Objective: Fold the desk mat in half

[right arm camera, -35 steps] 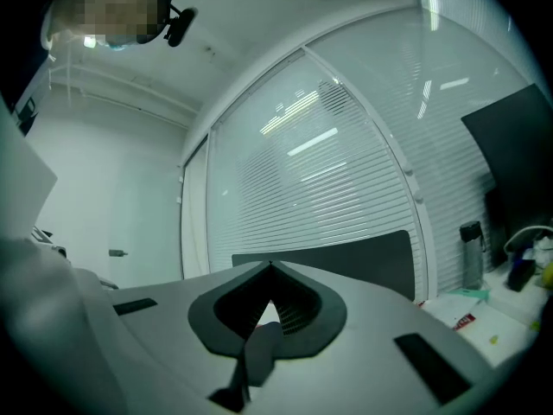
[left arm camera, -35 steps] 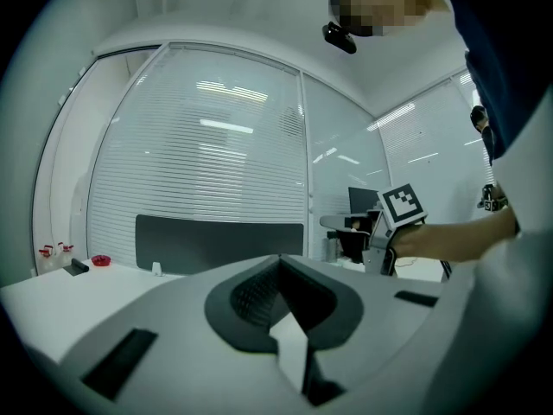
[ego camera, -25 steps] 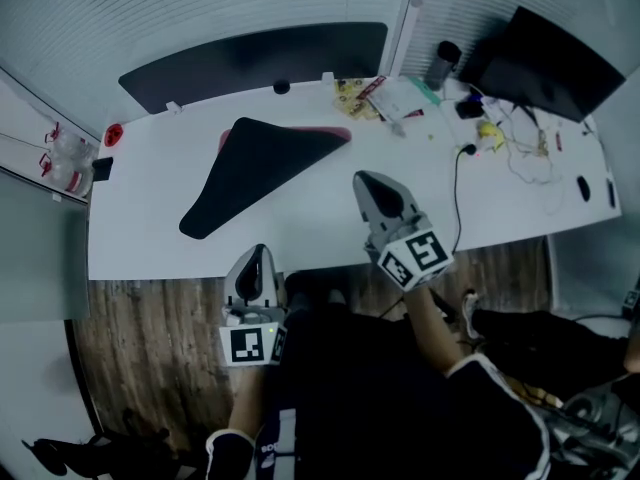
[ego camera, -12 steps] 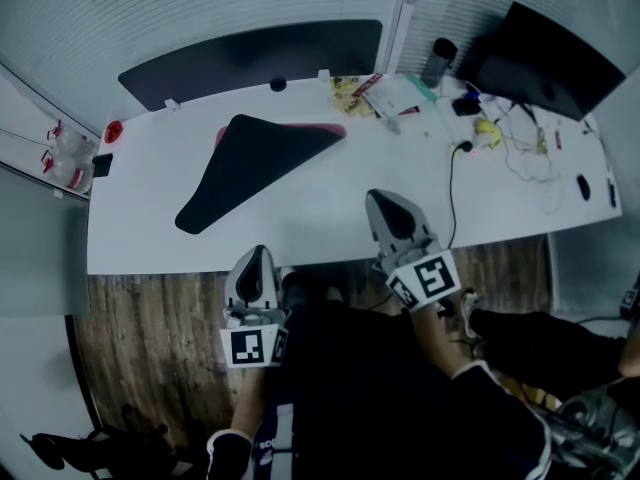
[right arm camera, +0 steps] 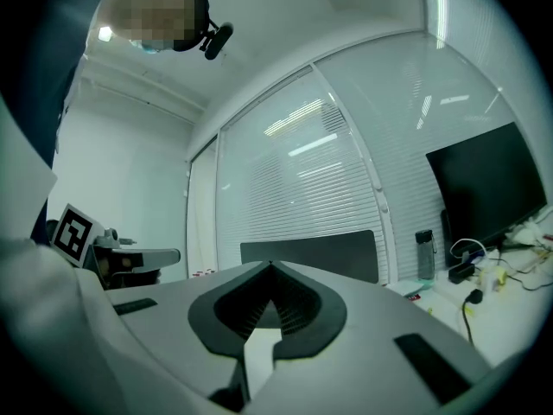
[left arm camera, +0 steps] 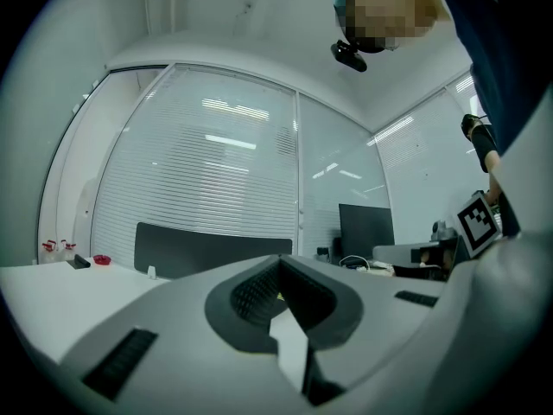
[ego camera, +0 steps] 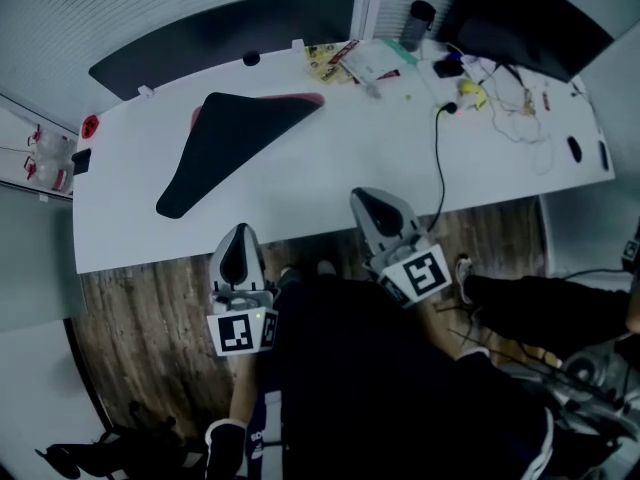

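Desk mat (ego camera: 235, 138) lies on the left half of the white table (ego camera: 330, 168). It is a black wedge, broad at the far end, with a narrow tip running toward seven o'clock that stops short of the table's near edge (a pink strip shows along its far edge). Bare tabletop spreads from its three to its five o'clock. Clutter begins at its two o'clock: papers (ego camera: 360, 63), a bottle (ego camera: 418, 23), a monitor (ego camera: 530, 18) and a black cable (ego camera: 437, 158) trailing to the near edge. Both grippers hang at that near edge, their bodies over the wood floor (ego camera: 150, 308). The left gripper (ego camera: 238, 236) is at the mat's six o'clock and the right gripper (ego camera: 365, 200) at five. Each has its jaws clenched together on nothing, well apart from the mat.
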### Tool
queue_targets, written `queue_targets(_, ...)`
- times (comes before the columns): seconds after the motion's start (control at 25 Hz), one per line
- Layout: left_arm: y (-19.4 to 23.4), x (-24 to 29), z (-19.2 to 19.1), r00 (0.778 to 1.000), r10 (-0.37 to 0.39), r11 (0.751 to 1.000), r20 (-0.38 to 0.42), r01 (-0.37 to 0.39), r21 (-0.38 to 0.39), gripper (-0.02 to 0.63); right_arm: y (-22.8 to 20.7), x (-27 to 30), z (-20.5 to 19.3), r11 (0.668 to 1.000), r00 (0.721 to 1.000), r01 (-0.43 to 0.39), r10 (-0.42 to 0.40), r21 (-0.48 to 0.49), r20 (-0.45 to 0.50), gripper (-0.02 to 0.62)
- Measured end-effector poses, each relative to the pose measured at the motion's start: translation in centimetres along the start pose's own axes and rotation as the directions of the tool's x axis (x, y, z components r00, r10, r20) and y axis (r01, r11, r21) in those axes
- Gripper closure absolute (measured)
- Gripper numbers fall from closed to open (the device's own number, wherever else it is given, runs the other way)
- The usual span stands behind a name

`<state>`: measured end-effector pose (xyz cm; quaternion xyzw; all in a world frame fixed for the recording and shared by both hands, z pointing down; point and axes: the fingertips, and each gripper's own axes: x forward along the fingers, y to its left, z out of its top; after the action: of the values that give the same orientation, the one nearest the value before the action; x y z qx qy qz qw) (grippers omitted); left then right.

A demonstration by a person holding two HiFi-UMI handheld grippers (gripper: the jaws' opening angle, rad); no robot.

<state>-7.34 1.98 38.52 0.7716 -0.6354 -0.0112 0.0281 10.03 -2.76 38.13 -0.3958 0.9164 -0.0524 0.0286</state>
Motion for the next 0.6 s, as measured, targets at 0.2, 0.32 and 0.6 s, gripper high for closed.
queue_targets(0.2, -1.0, -0.6, -0.4, 0.999, -0.033, 0.999, 0.003, 0.033, 0.035, 0.604, 0.8, -1.1, -1.8, 1.000, 0.999, -0.003, 0.003, 0.018, -0.035, 0.592)
queue_targets(0.32, -1.3, -1.1, -0.7, 1.000, -0.014, 1.000, -0.003, 0.014, 0.021, 0.604, 1.3, -1.4, -3.1, 0.999, 0.998, -0.016, 0.018, 0.044, -0.057, 0.592)
queue_targets(0.6, -1.4, -1.9, -2.4, 1.000, -0.003, 1.000, -0.021, 0.003, 0.018, 0.604, 2.6, -1.2, -5.9, 0.996, 0.990, -0.064, 0.071, 0.066, -0.123, 0.592)
